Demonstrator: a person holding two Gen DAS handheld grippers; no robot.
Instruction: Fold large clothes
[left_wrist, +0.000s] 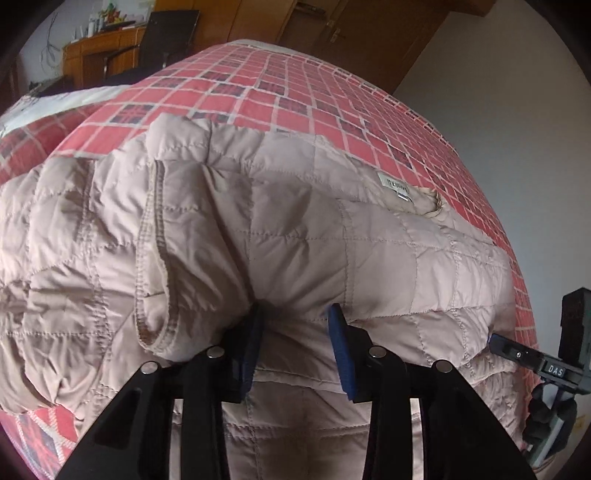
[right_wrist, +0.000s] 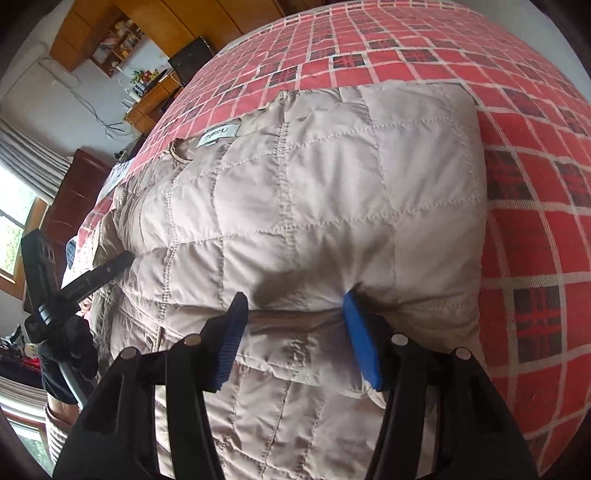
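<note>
below the neck label (left_wrist: 397, 184), your left gripper (left_wrist: 295, 328) and right gripper (right_wrist: 293, 314) stand jaws apart against the half-folded quilted jacket (right_wrist: 314, 177); final folds remain.

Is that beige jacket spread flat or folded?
Partly folded: the jacket is doubled over itself on the bed, its neck label showing.

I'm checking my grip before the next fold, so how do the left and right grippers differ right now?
The left gripper sits by a bunched sleeve of the jacket; the right gripper meets a smoother, squarer fold. The right's blue pads stand wider apart than the left's. Both are open, fabric bulging between the pads, over the red checked bedspread.
</note>
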